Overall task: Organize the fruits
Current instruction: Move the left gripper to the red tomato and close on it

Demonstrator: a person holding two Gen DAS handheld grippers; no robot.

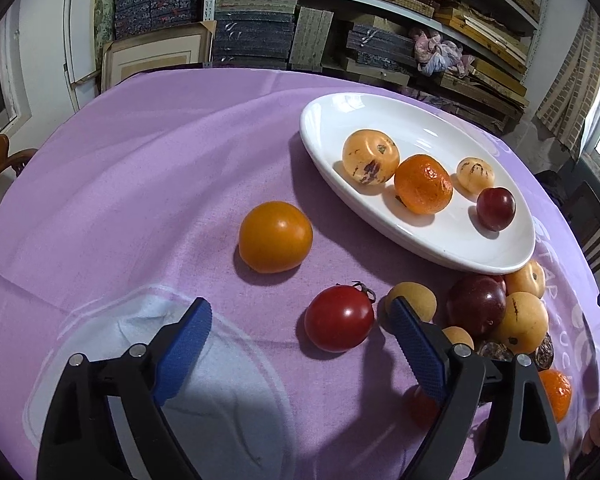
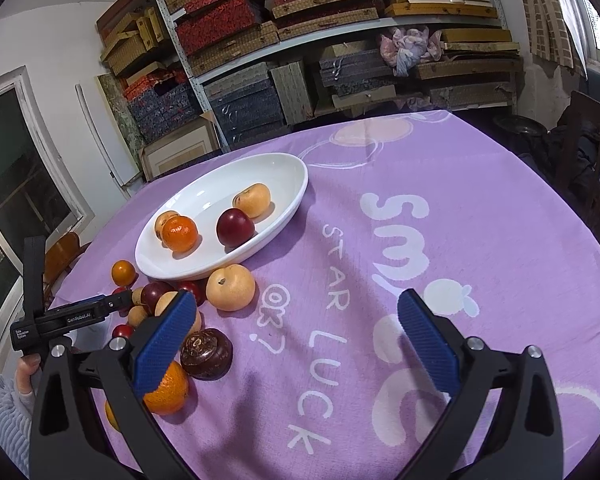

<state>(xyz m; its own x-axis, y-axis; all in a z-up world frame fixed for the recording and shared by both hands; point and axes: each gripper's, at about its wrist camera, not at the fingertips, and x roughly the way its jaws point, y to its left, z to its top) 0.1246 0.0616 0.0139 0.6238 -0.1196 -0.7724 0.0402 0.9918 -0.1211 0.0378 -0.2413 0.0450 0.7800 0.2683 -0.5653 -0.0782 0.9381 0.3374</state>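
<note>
On the purple tablecloth (image 1: 140, 184), at the left of the left wrist view, the left gripper (image 1: 300, 320) hangs with its blue-padded fingers (image 1: 188, 340) spread wide apart and nothing pressed between them. A red tomato (image 1: 339, 317) lies on the cloth in the gap, nearer the right-hand finger and apart from both pads. Just beyond it sits a round orange fruit (image 1: 275, 236), on its own. Further right, the white oval dish (image 1: 452, 248) holds four pieces: a speckled pale-orange fruit (image 1: 370, 156), a mandarin (image 1: 423, 184) touching it, a small pale fruit (image 1: 475, 174) and a dark red plum (image 1: 496, 208). Below the dish's near rim, a heap of loose fruit (image 1: 500, 312) crowds together, plums and pale yellow ones touching.

In the right wrist view, a person's hand (image 2: 28, 368) grips the left tool at the far left, beside the heap. A brown, ridged fruit (image 2: 206, 354) lies just right of the heap. The right gripper (image 2: 296, 312) hovers over the cloth's white lettering (image 2: 332, 304), its fingers wide apart and empty; its left finger overlaps a mandarin (image 2: 168, 394) in the picture.
</note>
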